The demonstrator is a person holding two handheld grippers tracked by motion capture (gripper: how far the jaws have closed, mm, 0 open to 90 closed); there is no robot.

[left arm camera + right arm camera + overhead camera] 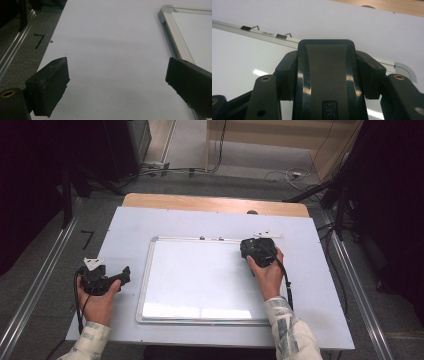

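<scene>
At the left edge of the pale table (125, 227), the left gripper (116, 277) rests in the person's left hand (97, 302), its jaws spread wide with nothing between them; in the left gripper view they frame only bare tabletop. Just to its right lies the whiteboard (200, 280), flat on the table inside its silver frame (175, 37), the near left corner of that frame just beside the left gripper's right-hand jaw.

Further right, over the board's far right corner, the right gripper (325, 75) is clamped on a black eraser (327, 72), a block with a grey strip down its back. The pads press its two sides, and its long axis runs straight out from the jaws toward the board's far rail, where two small metal clips (284, 36) sit. In the high view the right hand (265, 270) holds the gripper above the surface; whether the eraser touches the board cannot be told.

The clean-looking board stretches leftward and toward the person from the eraser, so any wiping stroke would likely run that way, and the right hand is the one placed for it.
</scene>
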